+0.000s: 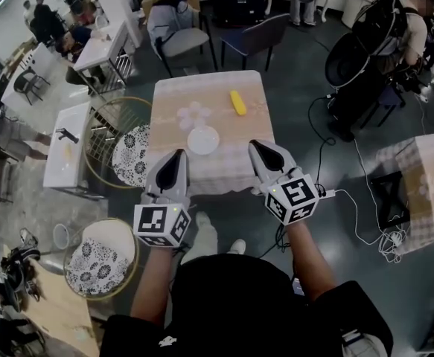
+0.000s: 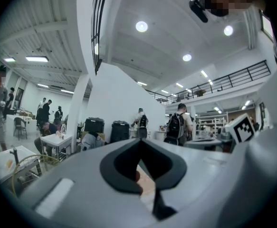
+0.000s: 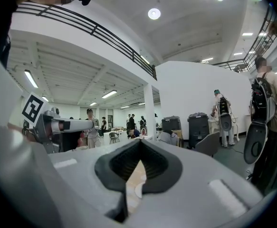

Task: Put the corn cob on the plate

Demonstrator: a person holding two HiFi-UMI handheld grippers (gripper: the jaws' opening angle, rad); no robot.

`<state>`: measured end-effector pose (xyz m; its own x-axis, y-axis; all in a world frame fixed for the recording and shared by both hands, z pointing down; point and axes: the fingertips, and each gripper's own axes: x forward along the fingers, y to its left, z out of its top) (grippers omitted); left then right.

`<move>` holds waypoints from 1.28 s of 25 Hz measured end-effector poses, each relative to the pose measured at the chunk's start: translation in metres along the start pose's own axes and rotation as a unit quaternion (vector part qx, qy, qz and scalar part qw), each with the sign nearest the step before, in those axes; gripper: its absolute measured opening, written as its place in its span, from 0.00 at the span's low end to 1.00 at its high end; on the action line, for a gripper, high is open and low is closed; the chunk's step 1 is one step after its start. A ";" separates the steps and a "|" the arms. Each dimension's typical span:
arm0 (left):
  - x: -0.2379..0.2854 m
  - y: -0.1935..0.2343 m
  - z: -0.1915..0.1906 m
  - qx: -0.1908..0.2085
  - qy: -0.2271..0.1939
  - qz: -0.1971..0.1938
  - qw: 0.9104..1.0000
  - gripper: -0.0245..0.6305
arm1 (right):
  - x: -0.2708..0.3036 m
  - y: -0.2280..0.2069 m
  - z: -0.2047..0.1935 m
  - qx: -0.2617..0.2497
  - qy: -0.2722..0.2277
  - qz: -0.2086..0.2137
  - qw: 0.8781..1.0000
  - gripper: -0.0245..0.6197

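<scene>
A yellow corn cob (image 1: 237, 102) lies on the far right part of a small table (image 1: 173, 99) covered with a pale patterned cloth. A white plate (image 1: 203, 140) sits empty nearer the table's front edge, left of the cob. Both grippers hover level over the near edge, short of the plate. My left gripper (image 1: 178, 155) is shut with nothing in it, and so is my right gripper (image 1: 256, 146). In the left gripper view the jaws (image 2: 139, 144) meet at their tips. The right gripper view shows its jaws (image 3: 139, 145) closed too, with a sliver of cloth visible below.
Two round wicker chairs with patterned cushions (image 1: 131, 155) (image 1: 97, 266) stand left of the table. Two more chairs (image 1: 179, 36) (image 1: 257, 36) are beyond it. Cables (image 1: 350, 199) trail on the floor to the right, near another small table (image 1: 417, 169). People stand in the background.
</scene>
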<state>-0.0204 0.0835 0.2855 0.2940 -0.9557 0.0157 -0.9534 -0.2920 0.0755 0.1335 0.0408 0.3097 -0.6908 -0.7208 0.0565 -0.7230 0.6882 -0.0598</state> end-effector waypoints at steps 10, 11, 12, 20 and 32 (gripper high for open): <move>0.026 0.018 0.004 0.009 0.000 -0.012 1.000 0.05 | 0.023 -0.010 0.007 -0.001 -0.008 -0.009 1.000 0.04; 0.029 0.021 0.005 0.011 0.000 -0.011 1.000 0.05 | 0.027 -0.011 0.009 -0.002 -0.009 -0.010 1.000 0.04; 0.033 0.025 0.006 0.014 0.000 -0.010 1.000 0.05 | 0.031 -0.011 0.010 -0.003 -0.010 -0.010 1.000 0.04; 0.058 0.050 0.015 0.014 -0.011 -0.015 1.000 0.05 | 0.066 -0.020 0.015 -0.008 -0.011 -0.019 1.000 0.04; 0.095 0.088 0.021 0.001 -0.015 -0.026 1.000 0.05 | 0.116 -0.029 0.018 -0.007 -0.003 -0.034 0.999 0.04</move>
<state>-0.0779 -0.0335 0.2727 0.3415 -0.9397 -0.0184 -0.9369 -0.3420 0.0727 0.0746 -0.0641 0.3004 -0.6401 -0.7664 0.0546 -0.7683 0.6388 -0.0411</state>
